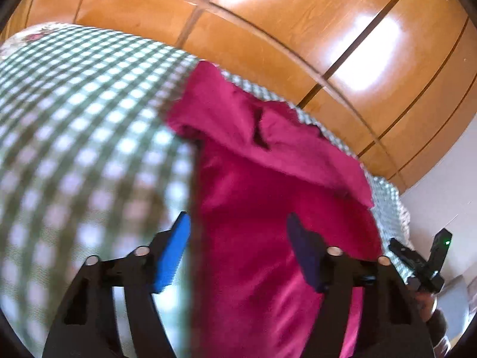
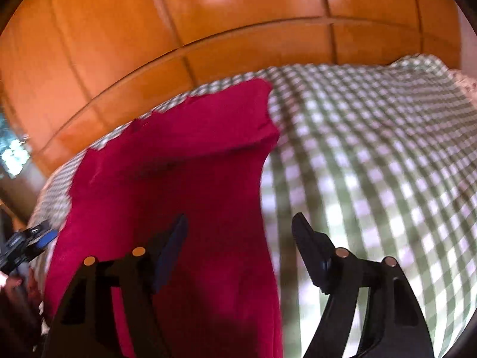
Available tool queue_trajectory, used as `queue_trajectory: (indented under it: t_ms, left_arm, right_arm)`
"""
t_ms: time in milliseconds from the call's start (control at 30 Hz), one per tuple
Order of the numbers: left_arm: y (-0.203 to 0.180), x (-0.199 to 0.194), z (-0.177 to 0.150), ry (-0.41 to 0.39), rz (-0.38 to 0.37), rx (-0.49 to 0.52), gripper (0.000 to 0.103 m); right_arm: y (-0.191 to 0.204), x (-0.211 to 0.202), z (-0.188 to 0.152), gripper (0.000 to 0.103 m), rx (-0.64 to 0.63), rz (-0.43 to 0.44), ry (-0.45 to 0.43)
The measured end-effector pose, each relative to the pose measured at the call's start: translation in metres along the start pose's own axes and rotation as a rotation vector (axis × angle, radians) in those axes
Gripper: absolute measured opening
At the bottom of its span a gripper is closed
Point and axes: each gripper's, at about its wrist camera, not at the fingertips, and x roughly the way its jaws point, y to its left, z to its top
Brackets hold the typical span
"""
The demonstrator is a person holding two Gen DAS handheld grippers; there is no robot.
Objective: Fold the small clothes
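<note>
A: Where is the garment?

B: A magenta garment point(image 1: 268, 185) lies spread on a green-and-white checked cloth point(image 1: 74, 119), running lengthwise away from both cameras. Its far end reaches close to the far edge of the cloth. In the left wrist view a fold or flap crosses the far part of it, with a dark slit in the middle; both views are blurred, so I cannot tell what kind of garment it is.

A: And the left gripper?

B: The left gripper point(image 1: 238, 229) points forward and down over the garment's left edge. Its jaws stand wide apart, holding nothing: the blue-padded finger point(image 1: 173, 253) sits over the checked cloth just beside the edge, the other finger over the magenta fabric. Whether they touch the surface, I cannot tell.

A: The right one?

B: The right gripper point(image 2: 238, 229) mirrors it at the garment's right edge point(image 2: 268, 208), jaws likewise spread and empty. Its left finger is over the garment point(image 2: 179, 164), its right finger over the checked cloth point(image 2: 372, 164).

A: Do they see each other?

B: Yes. Each gripper appears at the bottom corner of the other's view, across the garment.

A: Around that?

B: Behind the cloth stand orange-brown wooden panels point(image 1: 268, 29) with dark seams and bright glare patches.
</note>
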Motion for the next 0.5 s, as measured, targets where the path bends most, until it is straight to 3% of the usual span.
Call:
queue_trajectory:
  t_ms: [133, 233, 500]
  left_arm:
    - [0.024, -0.016, -0.02, 0.073, -0.039, -0.018, 0.051]
    - [0.026, -0.028, -0.037, 0.086, -0.092, 0.007, 0.051]
    - [0.007, -0.029, -0.067, 0.185, -0.302, 0.011, 0.051]
  right_arm:
    - [-0.017, -0.011, -0.021, 0.061, 0.074, 0.077, 0.056]
    - [-0.03, -0.017, -0.035, 0.052, 0.137, 0.133, 0.095]
    - [-0.044, -0.041, -0.067, 0.051, 0.214, 0.31, 0.12]
